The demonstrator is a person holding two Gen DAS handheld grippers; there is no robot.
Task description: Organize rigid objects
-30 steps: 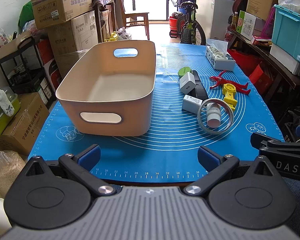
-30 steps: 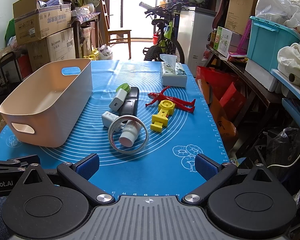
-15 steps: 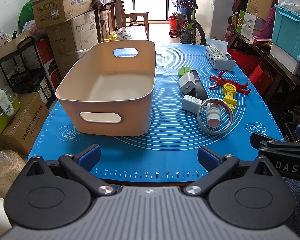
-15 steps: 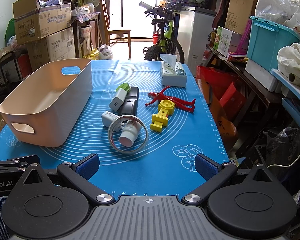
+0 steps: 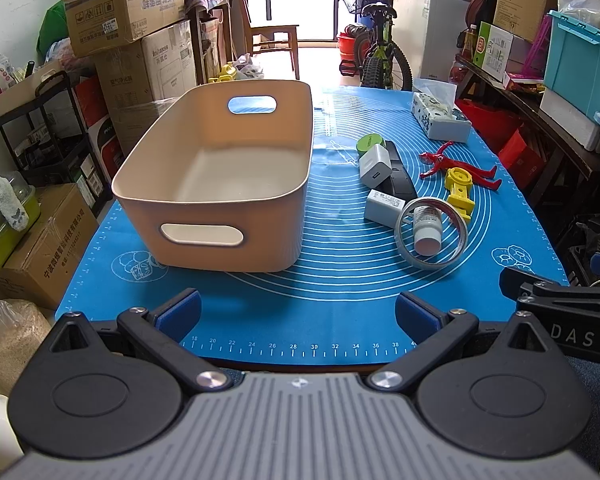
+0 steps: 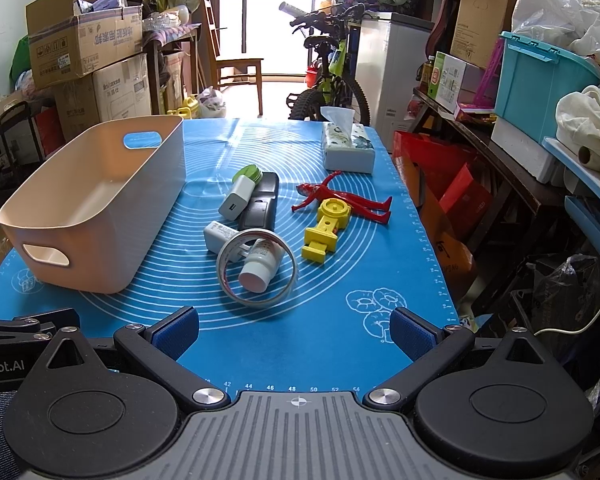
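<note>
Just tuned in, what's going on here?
Nothing is being handled yet. The left hand-held gripper and right hand-held gripper hang open at the near edge of the mat. The bin is empty; the tape ring, bottle, chargers, remote and toys lie on the mat.

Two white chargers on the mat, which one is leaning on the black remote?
The farther charger, beside the green lid, is propped against the black remote. The nearer charger lies flat, touching the tape ring.

A cluttered home storeroom: stacked cardboard boxes (image 5: pixel 124 8), bicycle (image 6: pixel 332 80), chair (image 6: pixel 236 64).
</note>
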